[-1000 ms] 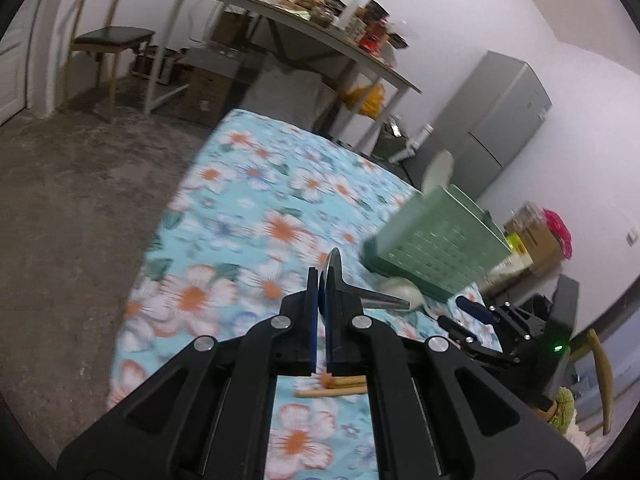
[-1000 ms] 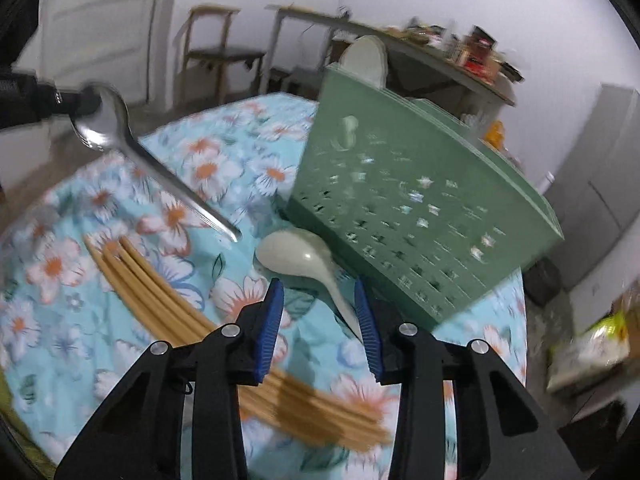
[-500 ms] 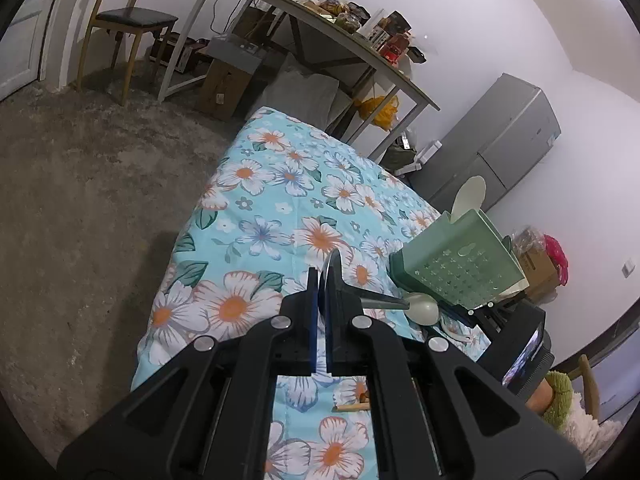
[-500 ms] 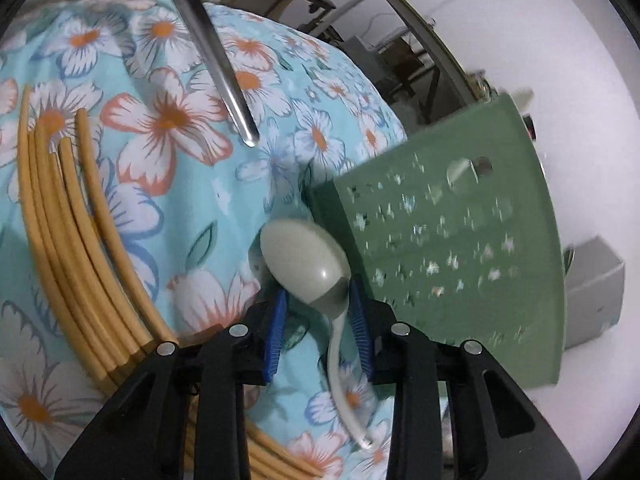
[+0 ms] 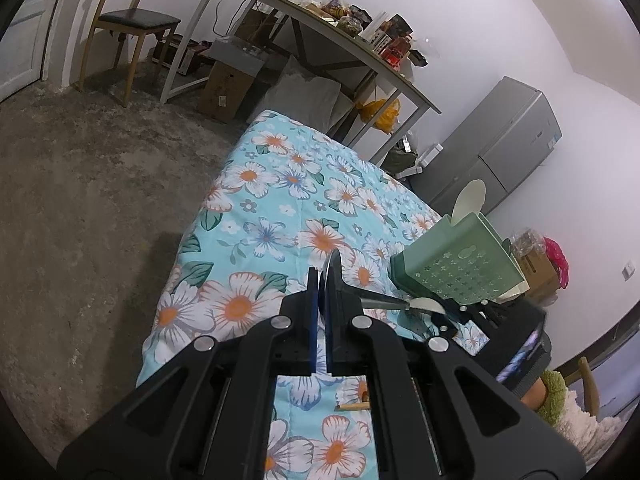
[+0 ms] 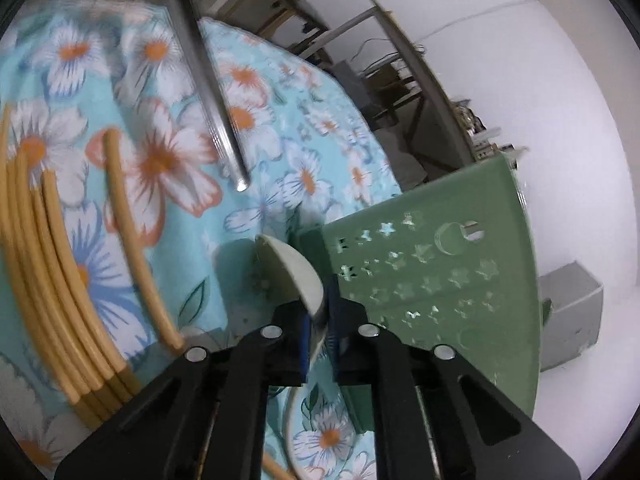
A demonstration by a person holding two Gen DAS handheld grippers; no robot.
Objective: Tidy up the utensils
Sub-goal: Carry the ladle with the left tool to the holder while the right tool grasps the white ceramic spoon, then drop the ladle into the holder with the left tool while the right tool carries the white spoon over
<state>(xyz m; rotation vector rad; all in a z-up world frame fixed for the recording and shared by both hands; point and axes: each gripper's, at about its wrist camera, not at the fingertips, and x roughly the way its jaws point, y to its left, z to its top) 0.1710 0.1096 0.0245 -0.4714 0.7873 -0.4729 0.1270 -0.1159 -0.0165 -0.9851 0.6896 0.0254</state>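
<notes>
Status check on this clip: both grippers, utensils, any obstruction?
Left hand-held gripper shut on metal spoon. Right hand-held gripper just closed on pale spoon. Green caddy alongside.

Bare room, white walls (image 5: 500, 32)
Rough grey floor (image 5: 80, 184), wooden chair (image 5: 128, 28), long cluttered table (image 5: 320, 28), grey cabinet (image 5: 508, 136)

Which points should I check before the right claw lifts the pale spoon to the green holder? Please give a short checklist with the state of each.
1. Right claw shut on pale spoon: ok; it has just been closing, the spoon between its pads.
2. Left claw shut on metal spoon: ok.
3. Green holder upright: ok.
4. Metal spoon clear of the pale spoon: ok in the right view.
5. Chopsticks clear of the right claw: ok, beside it.
6. Free slot in the holder: cannot tell.
</notes>
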